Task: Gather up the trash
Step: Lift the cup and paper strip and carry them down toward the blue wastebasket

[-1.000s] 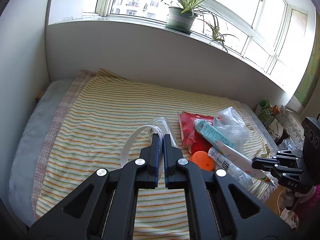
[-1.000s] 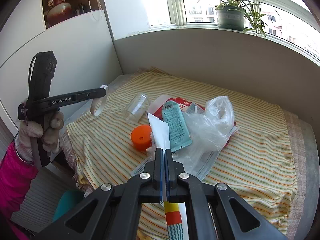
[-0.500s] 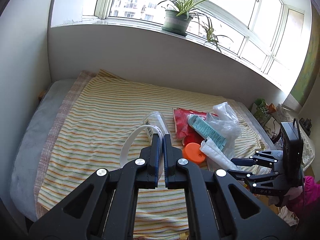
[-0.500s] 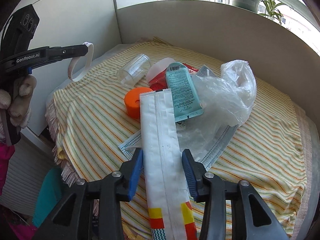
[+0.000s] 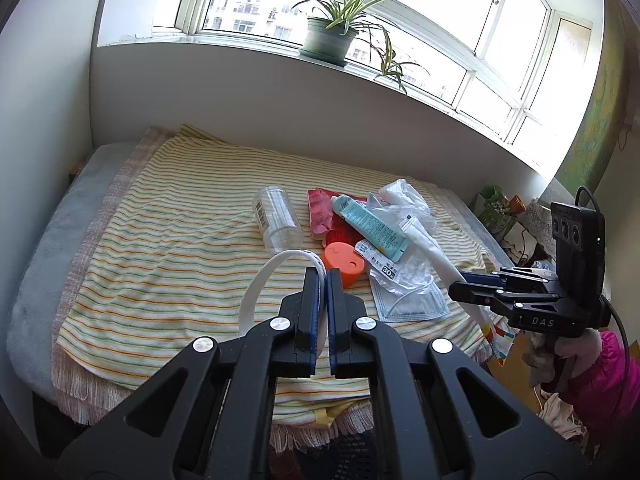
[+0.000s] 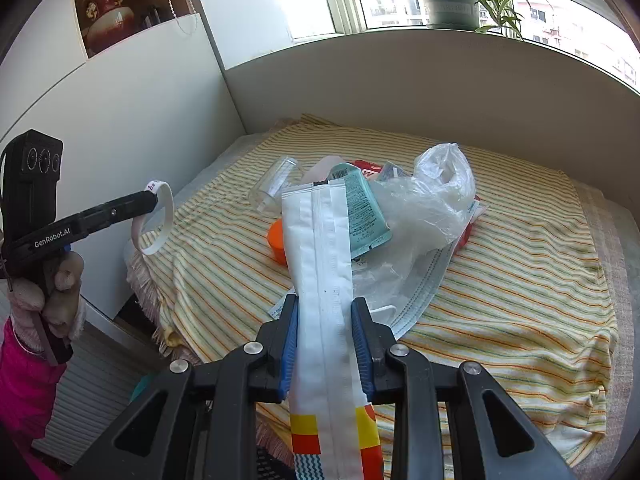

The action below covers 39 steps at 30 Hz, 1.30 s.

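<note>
My left gripper (image 5: 323, 280) is shut on a white plastic band (image 5: 256, 288); the band also shows in the right wrist view (image 6: 158, 216), held beyond the bed's front corner. My right gripper (image 6: 325, 308) holds a long white wrapper (image 6: 320, 256) with a red and yellow end, gripped across its width. The wrapper also shows in the left wrist view (image 5: 430, 246). On the striped bedspread (image 5: 168, 240) lies a trash pile: a clear plastic cup (image 5: 276, 220), an orange cap (image 5: 344, 265), a teal tube (image 5: 370, 226), a red packet (image 5: 322, 216), a clear plastic bag (image 6: 436, 196) and a face mask (image 5: 412, 304).
The bed sits against a grey wall under a windowsill with a potted plant (image 5: 330, 38). A white cabinet (image 6: 100, 120) stands left of the bed. Clutter (image 5: 496, 212) stands on the floor past the bed's right side. A dark mesh basket (image 5: 352, 456) shows below the bed's front edge.
My right gripper went from pinching the wrapper flat to open around it, and now grips it across its width. Both grippers have drawn back from the pile toward the bed's front edge.
</note>
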Each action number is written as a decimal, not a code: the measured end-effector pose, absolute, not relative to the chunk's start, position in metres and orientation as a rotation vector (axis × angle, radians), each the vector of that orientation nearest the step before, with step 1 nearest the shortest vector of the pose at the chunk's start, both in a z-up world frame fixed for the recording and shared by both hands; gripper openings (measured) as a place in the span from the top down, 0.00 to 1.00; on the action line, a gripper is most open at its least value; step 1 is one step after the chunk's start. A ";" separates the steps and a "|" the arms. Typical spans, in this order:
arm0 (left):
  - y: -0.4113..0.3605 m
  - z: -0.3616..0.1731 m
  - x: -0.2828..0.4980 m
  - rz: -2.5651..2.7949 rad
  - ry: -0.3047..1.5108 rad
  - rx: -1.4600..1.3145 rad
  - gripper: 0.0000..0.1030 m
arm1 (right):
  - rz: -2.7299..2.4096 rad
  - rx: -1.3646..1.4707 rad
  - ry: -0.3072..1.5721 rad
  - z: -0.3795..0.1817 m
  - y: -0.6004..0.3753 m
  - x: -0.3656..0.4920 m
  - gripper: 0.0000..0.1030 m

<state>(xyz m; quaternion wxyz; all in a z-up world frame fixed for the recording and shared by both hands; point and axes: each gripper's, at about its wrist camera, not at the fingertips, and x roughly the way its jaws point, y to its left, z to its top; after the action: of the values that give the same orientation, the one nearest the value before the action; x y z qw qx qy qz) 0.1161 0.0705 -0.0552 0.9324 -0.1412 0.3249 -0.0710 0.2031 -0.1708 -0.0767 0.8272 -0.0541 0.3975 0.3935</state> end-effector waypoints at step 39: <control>-0.020 -0.204 0.014 -0.230 0.990 -0.315 0.99 | 0.926 -0.021 1.057 -0.161 -0.196 0.059 0.75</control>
<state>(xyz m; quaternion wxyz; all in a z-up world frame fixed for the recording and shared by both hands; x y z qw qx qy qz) 0.0142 -0.0200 -0.2040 0.8618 -0.1501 0.4720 -0.1097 0.0586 -0.1961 -0.1611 0.7630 -0.0099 0.4861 0.4259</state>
